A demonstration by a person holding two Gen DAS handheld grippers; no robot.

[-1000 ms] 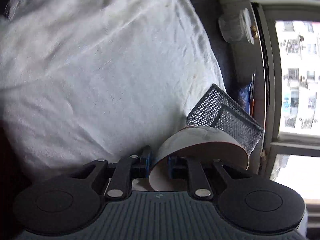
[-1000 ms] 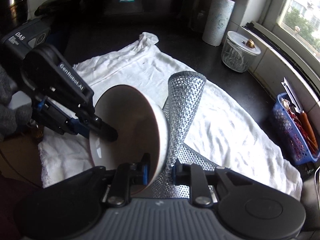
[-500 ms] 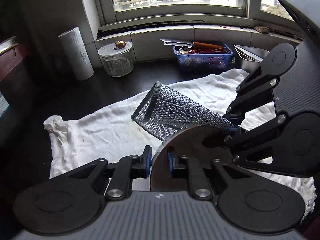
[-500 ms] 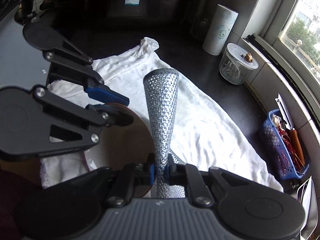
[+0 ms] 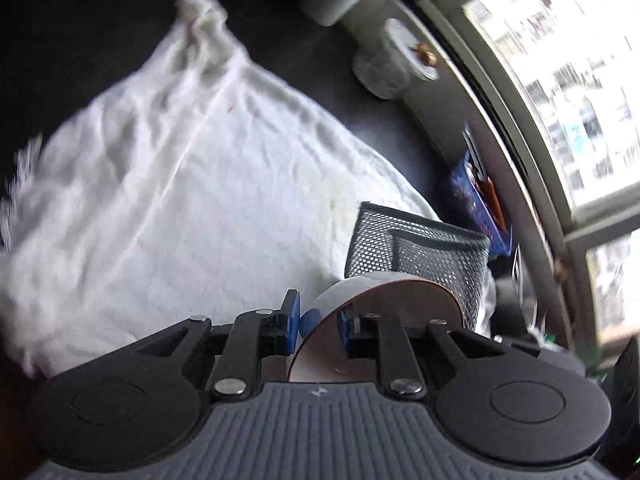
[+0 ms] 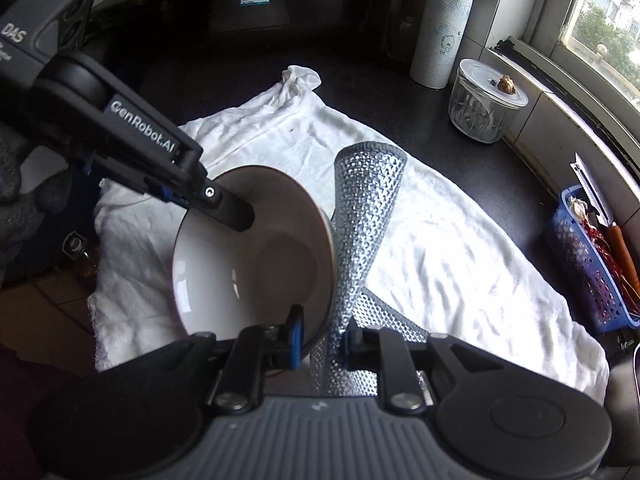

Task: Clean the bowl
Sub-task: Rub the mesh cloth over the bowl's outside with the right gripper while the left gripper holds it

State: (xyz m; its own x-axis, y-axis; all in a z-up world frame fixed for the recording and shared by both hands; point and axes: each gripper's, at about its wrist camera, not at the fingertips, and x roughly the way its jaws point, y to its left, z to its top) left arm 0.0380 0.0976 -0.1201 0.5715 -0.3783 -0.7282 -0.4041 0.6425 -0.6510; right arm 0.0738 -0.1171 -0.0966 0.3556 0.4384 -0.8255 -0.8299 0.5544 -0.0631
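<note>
A brown bowl (image 6: 256, 264) with a pale inside hangs tilted over the white cloth (image 6: 440, 240). My left gripper (image 6: 232, 212) comes in from the upper left and pinches the bowl's far rim. In the left wrist view the bowl (image 5: 384, 304) wall stands between the blue pads of that left gripper (image 5: 316, 320), whose jaws are opening. My right gripper (image 6: 322, 340) has the silver mesh scrubber (image 6: 364, 216) and the bowl's near rim between its pads, and its jaws are opening too. The mesh scrubber (image 5: 420, 252) rises behind the bowl.
A paper towel roll (image 6: 440, 36) and a lidded glass jar (image 6: 486, 100) stand at the back of the black counter. A blue basket (image 6: 596, 264) sits by the window at the right. A small bottle (image 6: 80, 256) stands off the cloth's left edge.
Half a second ago the scrubber was off the bowl and the left gripper was turned toward the window. Now the rim is back between my right fingers with the scrubber.
</note>
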